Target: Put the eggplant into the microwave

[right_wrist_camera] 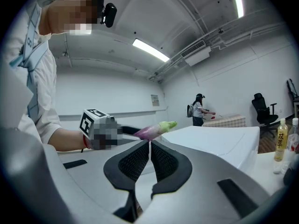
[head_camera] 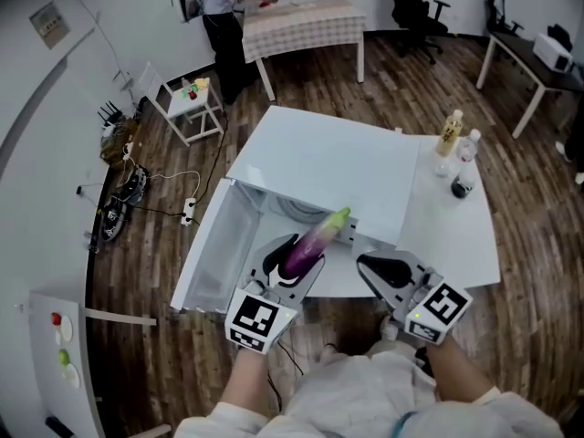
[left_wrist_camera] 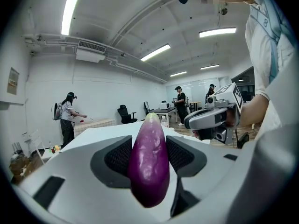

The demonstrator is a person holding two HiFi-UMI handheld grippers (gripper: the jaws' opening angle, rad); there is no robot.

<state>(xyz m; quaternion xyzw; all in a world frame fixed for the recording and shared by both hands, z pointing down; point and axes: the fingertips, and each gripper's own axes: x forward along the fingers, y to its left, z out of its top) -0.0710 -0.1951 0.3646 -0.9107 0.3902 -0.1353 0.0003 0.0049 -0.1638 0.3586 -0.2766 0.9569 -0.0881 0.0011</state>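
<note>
While the eggplant [left_wrist_camera: 149, 164] is clamped between the jaws of the left gripper [head_camera: 294, 255], it is held in the air in front of the microwave [head_camera: 347, 167], whose door [head_camera: 214, 254] is swung open to the left in the head view. The jaws are set fairly wide apart, and the ribbed dark pads [left_wrist_camera: 117, 157] are pressed against the eggplant's two sides. A long, slender shape is shown, with glossy skin that is deep purple at the thick rounded end nearest the gripper's camera. The colour fades through a paler violet to a light green cap at the far end. The green end is pointed towards the open cavity, and the thick end is left sticking out behind the pads. Whether the tip has crossed into the cavity cannot be told.

The right gripper [head_camera: 370, 265] is held just beside the left one, apart from the eggplant. Its jaws are brought together with only a thin slit between the pads, and nothing is gripped. The microwave is stood on a white table [head_camera: 461, 235], where a yellow bottle [head_camera: 449, 133] and a clear bottle [head_camera: 466, 149] are set close together at the right.
</note>
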